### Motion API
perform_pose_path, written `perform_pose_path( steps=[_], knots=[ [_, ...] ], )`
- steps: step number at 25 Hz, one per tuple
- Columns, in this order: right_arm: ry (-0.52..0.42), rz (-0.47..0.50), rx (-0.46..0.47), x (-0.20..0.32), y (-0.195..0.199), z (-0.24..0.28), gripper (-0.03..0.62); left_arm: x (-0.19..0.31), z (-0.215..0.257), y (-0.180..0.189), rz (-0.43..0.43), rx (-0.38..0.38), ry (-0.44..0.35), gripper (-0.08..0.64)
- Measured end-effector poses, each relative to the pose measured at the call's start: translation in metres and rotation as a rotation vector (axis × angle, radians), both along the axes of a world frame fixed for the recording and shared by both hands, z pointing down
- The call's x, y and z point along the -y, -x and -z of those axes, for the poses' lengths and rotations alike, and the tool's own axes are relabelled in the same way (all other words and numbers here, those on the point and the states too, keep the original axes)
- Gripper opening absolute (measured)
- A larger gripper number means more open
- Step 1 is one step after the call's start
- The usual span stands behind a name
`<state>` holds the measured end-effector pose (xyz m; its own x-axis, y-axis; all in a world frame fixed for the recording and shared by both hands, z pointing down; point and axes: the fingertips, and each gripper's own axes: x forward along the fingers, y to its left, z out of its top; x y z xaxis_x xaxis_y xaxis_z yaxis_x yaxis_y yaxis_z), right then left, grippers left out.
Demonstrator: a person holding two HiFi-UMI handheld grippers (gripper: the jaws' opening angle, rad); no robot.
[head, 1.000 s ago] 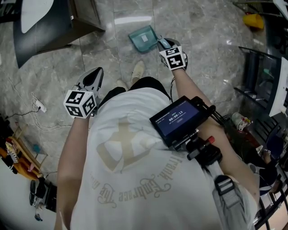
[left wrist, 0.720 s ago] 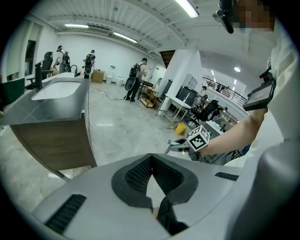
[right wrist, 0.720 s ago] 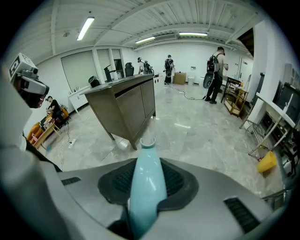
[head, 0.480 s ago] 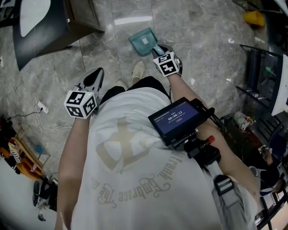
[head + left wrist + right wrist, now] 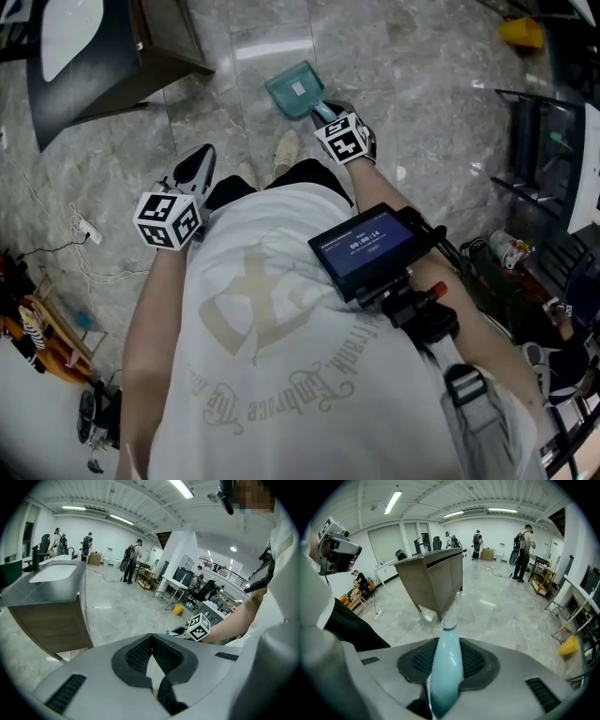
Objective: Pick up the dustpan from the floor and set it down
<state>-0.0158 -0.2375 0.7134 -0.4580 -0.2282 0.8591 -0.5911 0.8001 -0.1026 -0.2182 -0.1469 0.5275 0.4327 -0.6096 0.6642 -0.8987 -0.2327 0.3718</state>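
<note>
Grey marble floor (image 5: 422, 122) fills my head view, with a dark counter (image 5: 94, 66) at upper left. The teal dustpan (image 5: 292, 89) lies on the floor just beyond the shoes (image 5: 286, 148). My right gripper (image 5: 328, 112) is at its handle (image 5: 447, 667): jaws opening, handle between them (pads look slack, not clamping). Left gripper (image 5: 151, 638) held aside, jaws closed together, nothing in them.

Two grippers show, the left gripper (image 5: 194, 161) and the right gripper (image 5: 328, 108), whose jaws are opening with the handle of the one teal dustpan (image 5: 296, 88) between them. The floor (image 5: 431, 103) also bears one dark worktop (image 5: 103, 66), one yellow object (image 5: 520, 33) and two pale shoes (image 5: 286, 148). At least three people (image 5: 477, 539) stand far off.
</note>
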Motion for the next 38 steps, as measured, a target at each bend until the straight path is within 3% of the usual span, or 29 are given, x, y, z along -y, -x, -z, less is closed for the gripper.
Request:
perform_pose_path(
  steps=[8,20,24,30,38],
  knots=[
    [-0.025,-0.057,-0.031,-0.004,-0.015,0.012,0.155,0.0,-0.001,0.0,-0.061,-0.032,-0.016,0.011],
    [-0.146,-0.217,0.002,-0.019,-0.017,0.067,0.155,-0.022,0.02,0.028,-0.148,-0.059,-0.082,0.011],
    [-0.216,-0.248,0.023,-0.02,-0.018,0.097,0.107,-0.02,0.025,0.027,-0.17,-0.077,-0.103,0.011],
    [-0.311,-0.317,0.104,-0.052,-0.023,0.151,0.026,-0.049,0.039,0.011,-0.223,-0.098,-0.155,0.011],
    [-0.336,-0.368,0.289,-0.062,-0.005,0.203,0.016,-0.029,0.034,0.005,-0.275,-0.135,-0.171,0.011]
  ],
)
